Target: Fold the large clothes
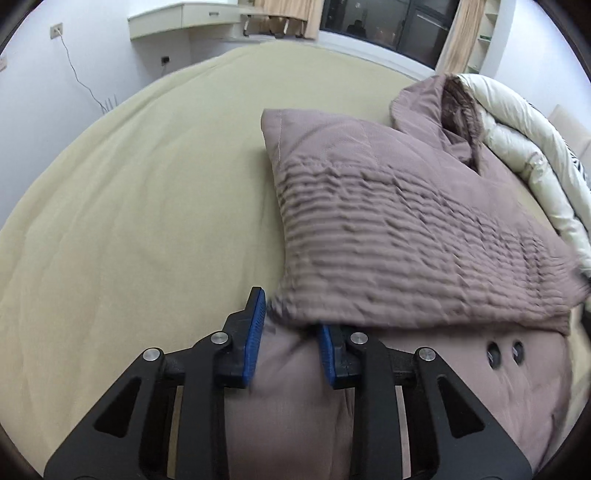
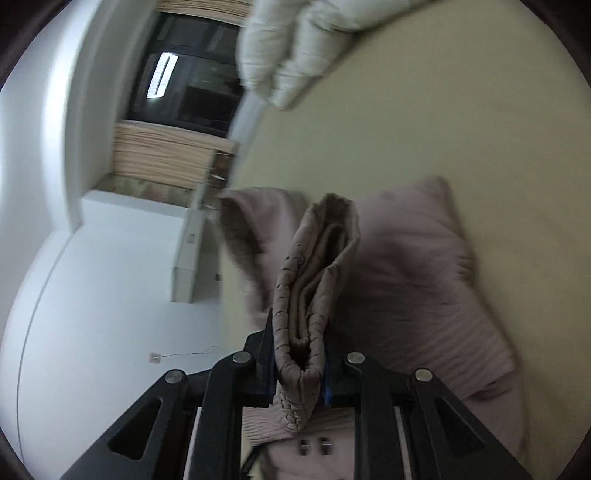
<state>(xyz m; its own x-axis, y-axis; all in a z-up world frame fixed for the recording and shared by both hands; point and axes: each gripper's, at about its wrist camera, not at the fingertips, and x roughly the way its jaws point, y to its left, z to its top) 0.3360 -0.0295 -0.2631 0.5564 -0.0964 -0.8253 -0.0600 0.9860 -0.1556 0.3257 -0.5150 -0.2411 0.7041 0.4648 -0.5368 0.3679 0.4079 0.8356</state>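
A mauve quilted coat [image 1: 406, 229] with a hood lies on the bed, its lower part folded up over the body. My left gripper [image 1: 291, 317] is open just over the coat near the fold's edge, with cloth lying between the blue pads [image 1: 255, 343]; the right fingertip is tucked under the folded flap. In the right wrist view my right gripper [image 2: 299, 343] is shut on a thick folded edge of the coat [image 2: 314, 280], lifted off the rest of the coat [image 2: 413, 280]. Snap buttons [image 1: 504, 352] show on the lower layer.
The bed has a beige sheet [image 1: 147, 184]. A cream puffer jacket [image 1: 528, 147] lies bundled at the right behind the coat; it also shows in the right wrist view [image 2: 295, 48]. A white desk [image 1: 184, 20], curtains and a dark window stand beyond the bed.
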